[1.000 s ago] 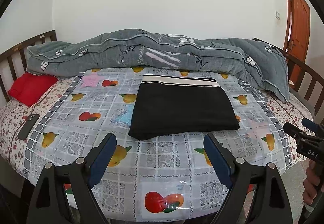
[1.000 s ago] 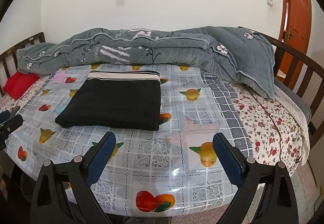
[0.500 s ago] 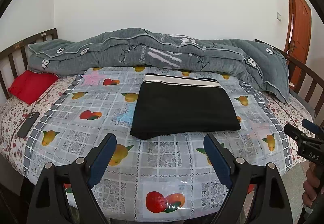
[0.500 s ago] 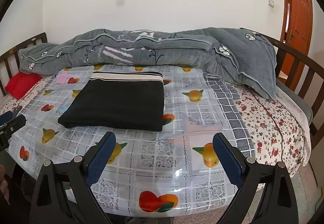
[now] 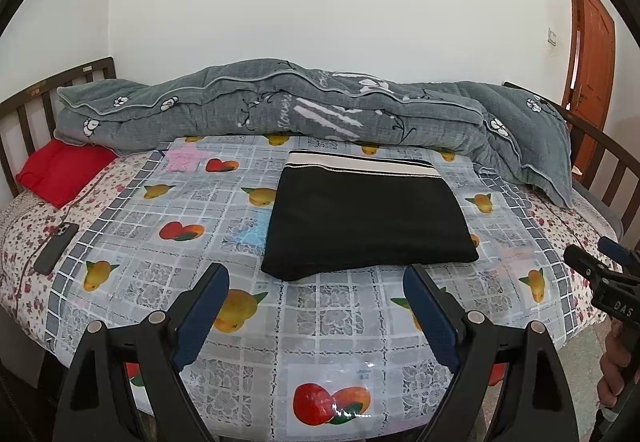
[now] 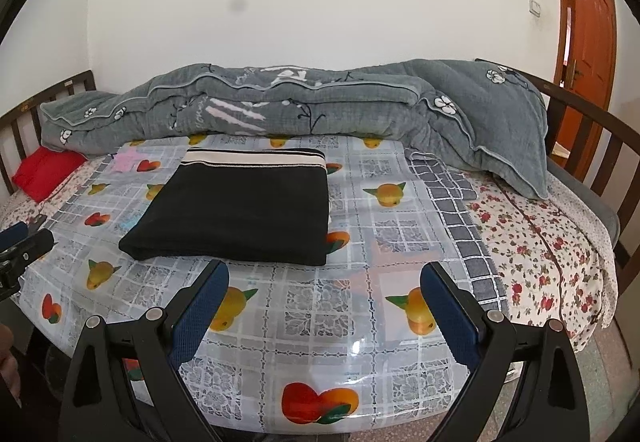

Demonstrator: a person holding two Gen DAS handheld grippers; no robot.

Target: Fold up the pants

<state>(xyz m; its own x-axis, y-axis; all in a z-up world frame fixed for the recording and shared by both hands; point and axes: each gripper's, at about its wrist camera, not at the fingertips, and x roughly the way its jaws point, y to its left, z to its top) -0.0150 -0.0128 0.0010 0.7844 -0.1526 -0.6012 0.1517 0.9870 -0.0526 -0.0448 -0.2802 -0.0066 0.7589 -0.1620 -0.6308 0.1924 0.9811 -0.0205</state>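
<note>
The black pants (image 5: 368,220) lie folded into a flat rectangle on the fruit-print plastic sheet (image 5: 328,318), with a cream and black waistband along the far edge. They also show in the right wrist view (image 6: 240,210). My left gripper (image 5: 316,278) is open and empty, held back from the pants' near edge over the sheet. My right gripper (image 6: 324,276) is open and empty, also back from the near edge. The right gripper shows at the right edge of the left wrist view (image 5: 600,270).
A rolled grey quilt (image 5: 304,114) lies along the bed's far side. A red pillow (image 5: 60,170) and a dark phone (image 5: 56,248) lie at the left. Wooden rails (image 6: 600,146) bound the bed. An orange door (image 6: 584,26) stands at the right.
Both grippers have pulled back and risen slightly, so the bed sits a little lower and farther in view. The pants have not moved. Both grippers stay open.
</note>
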